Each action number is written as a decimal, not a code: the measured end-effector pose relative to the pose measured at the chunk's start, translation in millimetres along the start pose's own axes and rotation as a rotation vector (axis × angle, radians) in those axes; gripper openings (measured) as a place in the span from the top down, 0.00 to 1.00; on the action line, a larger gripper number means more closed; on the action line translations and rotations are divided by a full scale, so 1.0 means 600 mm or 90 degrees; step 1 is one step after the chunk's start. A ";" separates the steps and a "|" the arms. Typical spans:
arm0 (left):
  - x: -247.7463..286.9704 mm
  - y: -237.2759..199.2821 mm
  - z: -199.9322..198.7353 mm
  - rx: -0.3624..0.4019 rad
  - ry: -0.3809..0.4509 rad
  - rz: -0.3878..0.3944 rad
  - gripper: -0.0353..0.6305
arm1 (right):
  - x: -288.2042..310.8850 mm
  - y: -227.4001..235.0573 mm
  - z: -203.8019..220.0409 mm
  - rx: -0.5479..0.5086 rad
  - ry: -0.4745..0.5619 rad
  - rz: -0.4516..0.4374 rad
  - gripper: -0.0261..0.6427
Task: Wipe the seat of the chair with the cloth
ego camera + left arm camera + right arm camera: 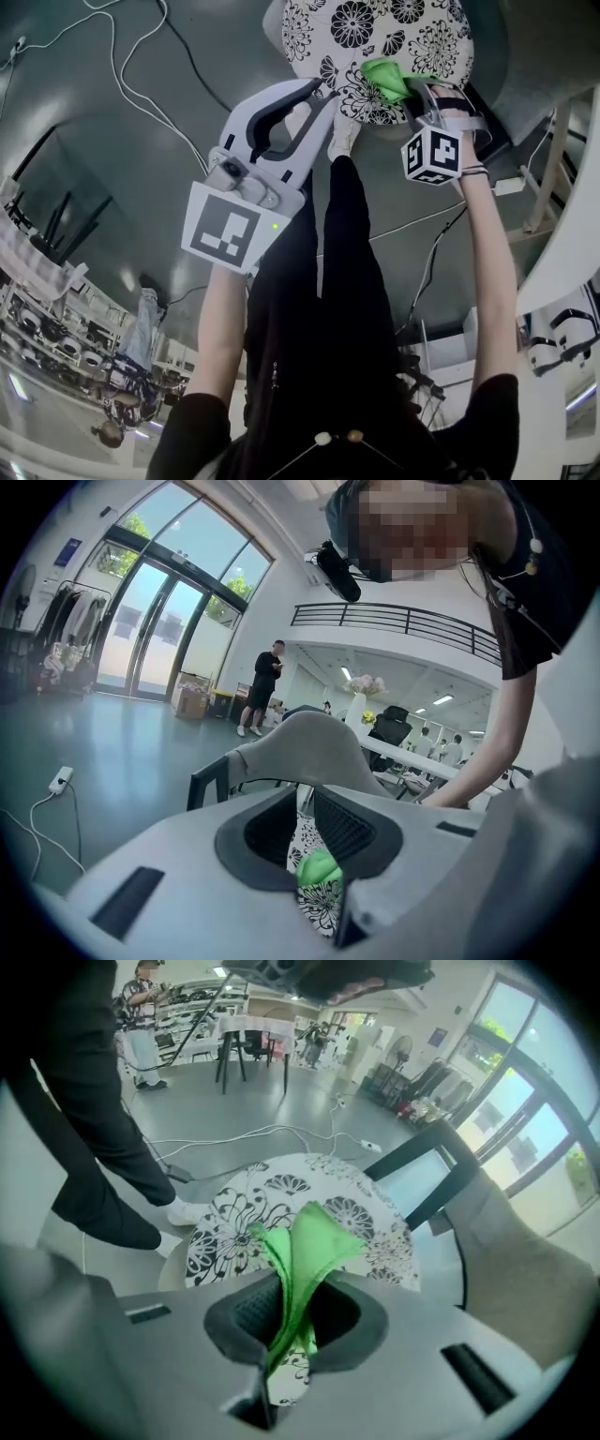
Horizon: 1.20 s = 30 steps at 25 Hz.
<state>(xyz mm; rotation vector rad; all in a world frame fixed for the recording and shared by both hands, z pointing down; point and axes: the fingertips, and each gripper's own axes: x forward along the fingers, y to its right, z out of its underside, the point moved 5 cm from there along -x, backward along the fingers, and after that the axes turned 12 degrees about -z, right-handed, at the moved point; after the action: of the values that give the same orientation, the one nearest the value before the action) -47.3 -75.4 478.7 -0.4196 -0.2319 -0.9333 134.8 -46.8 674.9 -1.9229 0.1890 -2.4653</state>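
The chair seat (375,37) is round, white with black flowers, at the top of the head view. A green cloth (392,79) rests on its near edge, pinched by my right gripper (419,94). In the right gripper view the cloth (309,1241) sticks up out of the shut right gripper (292,1309), above the seat (234,1218). My left gripper (326,96) hovers just left of the cloth at the seat's near rim, jaws together and holding nothing. Through the left gripper (305,829) I glimpse the cloth (319,866) and the seat (323,909).
The chair's grey padded back (525,1269) rises beyond the seat. White cables (141,84) run over the grey floor, with a power strip (511,185) on the right. The person's black-clad legs (347,244) stand close to the seat. A white table (567,234) is at the right.
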 end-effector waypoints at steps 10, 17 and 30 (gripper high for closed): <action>-0.089 0.053 -0.135 0.019 0.063 0.000 0.86 | -0.311 0.050 -0.140 0.309 0.227 0.182 0.89; -0.233 0.107 -0.320 0.054 0.112 -0.081 0.86 | -0.620 -0.023 -0.244 0.361 0.387 0.253 0.89; -0.391 0.235 -0.487 0.123 0.193 -0.082 0.89 | -0.924 -0.109 -0.235 0.573 0.627 0.532 0.89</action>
<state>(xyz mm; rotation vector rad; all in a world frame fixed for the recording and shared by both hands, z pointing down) -64.1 38.7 95.4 -0.0825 -0.0712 -1.0768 139.1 76.1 112.6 -0.1442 -0.1032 -2.0373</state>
